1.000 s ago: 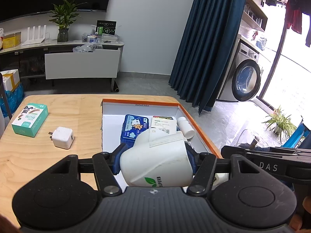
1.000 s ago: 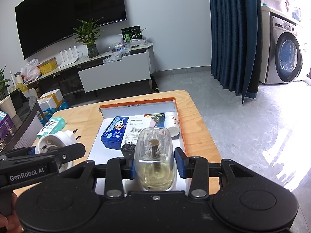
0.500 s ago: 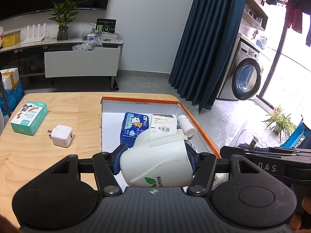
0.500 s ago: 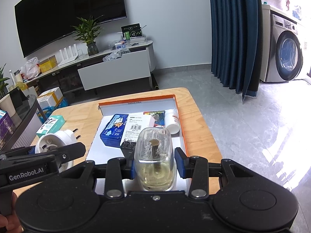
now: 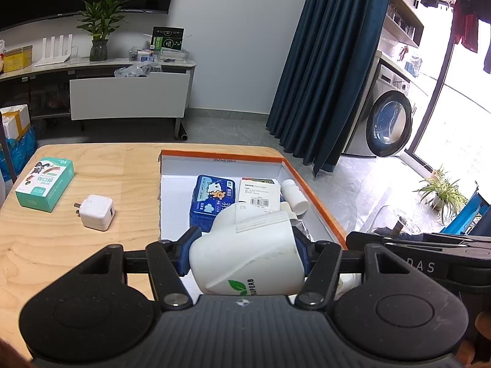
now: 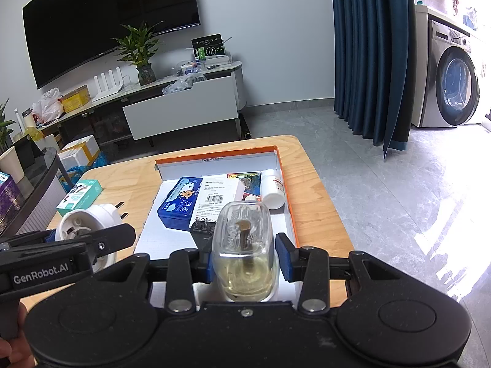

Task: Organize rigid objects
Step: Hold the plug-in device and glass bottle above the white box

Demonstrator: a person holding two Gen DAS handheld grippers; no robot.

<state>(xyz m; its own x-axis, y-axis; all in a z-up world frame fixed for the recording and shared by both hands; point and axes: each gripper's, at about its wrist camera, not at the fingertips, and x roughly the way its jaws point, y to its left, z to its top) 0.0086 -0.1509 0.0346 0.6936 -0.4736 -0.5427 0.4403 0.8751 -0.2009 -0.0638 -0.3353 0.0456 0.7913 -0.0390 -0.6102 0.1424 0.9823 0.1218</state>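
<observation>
My left gripper is shut on a white plastic bottle with a green leaf logo, held above the near end of the orange-rimmed white box. My right gripper is shut on a clear glass bottle with yellowish liquid, also above the box's near end. The box holds a blue tin, a white carton and a small white pill bottle. The left gripper and its white bottle show at the left of the right wrist view.
On the wooden table left of the box lie a white charger plug and a teal carton. The table's right edge is just beyond the box. A TV cabinet, curtain and washing machine stand beyond.
Both grippers have drawn back and up a little from the box, still holding their bottles. The objects on the table and in the box have not moved.
</observation>
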